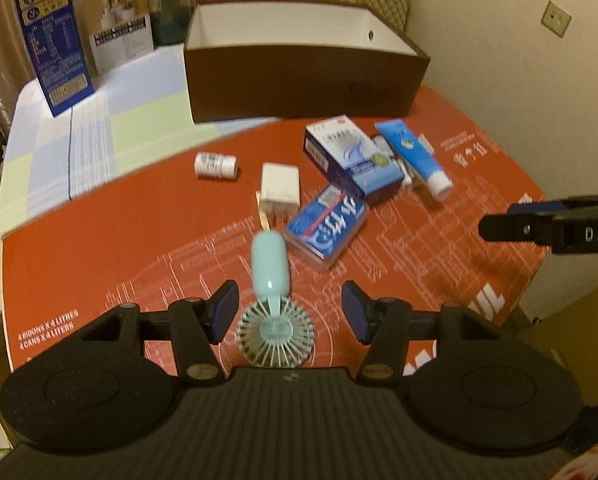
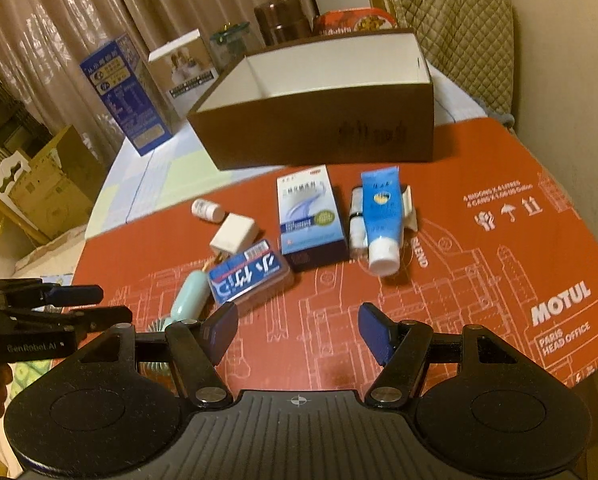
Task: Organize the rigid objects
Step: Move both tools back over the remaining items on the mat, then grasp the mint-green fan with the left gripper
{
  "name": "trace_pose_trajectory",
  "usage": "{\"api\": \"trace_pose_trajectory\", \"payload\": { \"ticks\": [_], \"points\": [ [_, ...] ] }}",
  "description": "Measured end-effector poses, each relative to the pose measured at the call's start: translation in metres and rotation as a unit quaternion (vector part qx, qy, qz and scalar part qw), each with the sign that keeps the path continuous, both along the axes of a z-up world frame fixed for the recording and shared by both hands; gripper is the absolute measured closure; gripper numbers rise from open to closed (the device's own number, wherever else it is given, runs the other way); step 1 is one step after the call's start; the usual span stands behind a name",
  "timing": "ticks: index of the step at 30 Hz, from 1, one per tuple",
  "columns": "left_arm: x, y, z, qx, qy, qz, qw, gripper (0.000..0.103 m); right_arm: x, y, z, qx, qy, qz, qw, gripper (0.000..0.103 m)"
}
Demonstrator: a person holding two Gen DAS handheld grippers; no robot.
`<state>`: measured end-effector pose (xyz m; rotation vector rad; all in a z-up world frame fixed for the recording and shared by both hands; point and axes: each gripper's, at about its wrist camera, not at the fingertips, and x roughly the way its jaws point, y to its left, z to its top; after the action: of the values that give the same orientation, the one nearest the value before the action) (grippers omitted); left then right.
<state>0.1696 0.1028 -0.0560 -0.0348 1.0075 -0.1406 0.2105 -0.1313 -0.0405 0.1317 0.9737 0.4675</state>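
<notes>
Nothing is sorted yet: the brown box [image 2: 319, 136] looks empty, and every item lies on the desk [image 2: 479, 248] in front of it. The left gripper [image 1: 289, 312] hangs open over the mint fan [image 1: 273, 304]; the right gripper [image 2: 297, 330] is open, holding nothing.

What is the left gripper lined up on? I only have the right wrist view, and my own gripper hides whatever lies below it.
Observer: The left gripper hangs over a mint handheld fan. The round grille lies between its open fingers, untouched.
Operator: Which way does the fan's handle point?
Observer: Away from that gripper, toward the white charger.
Operator: Where does my right gripper sit from that side?
Observer: The right gripper enters at the right edge, nearer than the blue tube, above the red mat.
</notes>
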Motion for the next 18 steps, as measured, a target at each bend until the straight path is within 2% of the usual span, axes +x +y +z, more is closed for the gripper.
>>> {"api": "trace_pose_trajectory", "payload": {
  "ticks": [8, 18],
  "points": [
    [0.000, -0.002, -0.019, -0.003, 0.018, -0.006, 0.9998, 0.050, -0.002, 0.005, -0.011, -0.008, 0.016, 0.001, 1.000, 0.039],
    [0.020, -0.008, -0.037, 0.001, 0.034, -0.014, 0.9993, 0.051, 0.003, -0.007, -0.022, -0.013, 0.031, -0.020, 0.999, 0.039]
  ]
}}
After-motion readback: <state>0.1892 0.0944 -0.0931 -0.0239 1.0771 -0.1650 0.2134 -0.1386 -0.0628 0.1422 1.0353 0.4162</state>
